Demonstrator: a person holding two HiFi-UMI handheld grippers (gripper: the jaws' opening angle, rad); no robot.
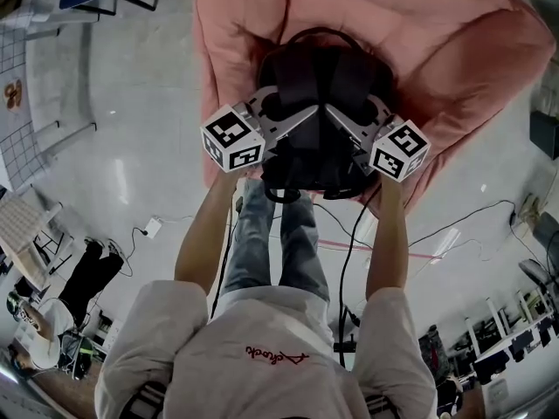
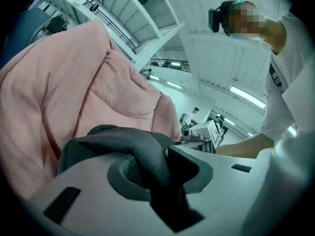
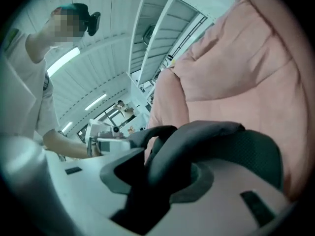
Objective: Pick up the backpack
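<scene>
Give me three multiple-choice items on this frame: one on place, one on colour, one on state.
1. The backpack rests on: A the floor; B a pink beanbag; C a desk.
2. The backpack is: A red; B black; C yellow.
3. The left gripper is: A open and empty; B shut on nothing; C shut on a shoulder strap.
Key: B, the beanbag lies under and around it; B, its body shows black in the head view; C, the grey strap sits pinched between its jaws.

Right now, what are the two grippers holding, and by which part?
Both hold the black backpack by its padded shoulder straps: left gripper on one strap, right gripper on the other strap.
</scene>
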